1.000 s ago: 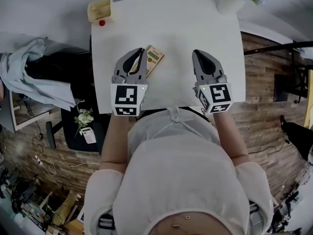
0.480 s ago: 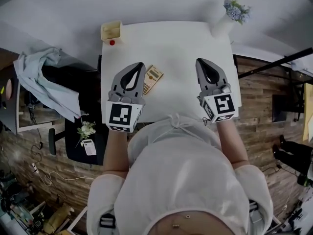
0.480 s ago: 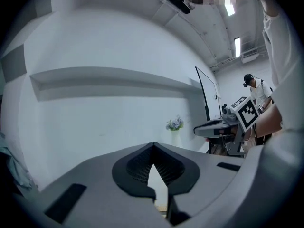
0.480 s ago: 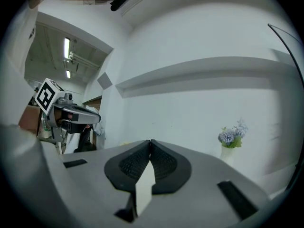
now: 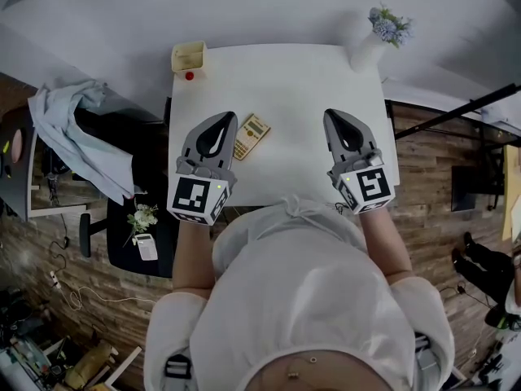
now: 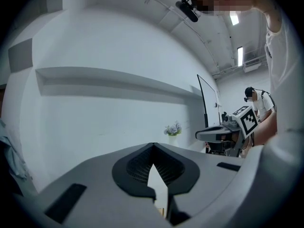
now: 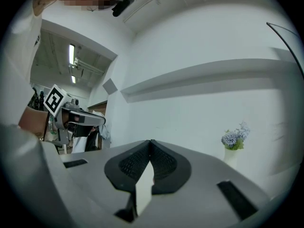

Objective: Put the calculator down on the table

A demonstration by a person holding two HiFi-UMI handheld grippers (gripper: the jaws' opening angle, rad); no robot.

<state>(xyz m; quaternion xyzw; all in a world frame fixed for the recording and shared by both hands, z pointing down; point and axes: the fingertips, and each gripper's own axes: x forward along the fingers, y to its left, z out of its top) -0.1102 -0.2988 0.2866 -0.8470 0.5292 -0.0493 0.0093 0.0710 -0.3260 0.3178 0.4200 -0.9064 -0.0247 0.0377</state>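
The tan calculator [image 5: 251,136] lies flat on the white table [image 5: 285,80], left of the middle. My left gripper [image 5: 228,116] hangs above the table just left of the calculator and apart from it, jaws shut with nothing between them. In the left gripper view its tips [image 6: 153,144] meet against the white wall. My right gripper [image 5: 331,113] is over the table's right side, also shut and empty. Its closed tips [image 7: 151,141] show in the right gripper view. Both grippers point level toward the far wall.
A yellow box [image 5: 188,57] with a small red object [image 5: 190,76] beside it stands at the table's far left corner. A white vase of bluish flowers [image 5: 374,43] stands at the far right corner. A chair draped with cloth [image 5: 65,129] is left of the table.
Both grippers have risen from the table. The left gripper has come away from the calculator, which stays flat on the table beside it.
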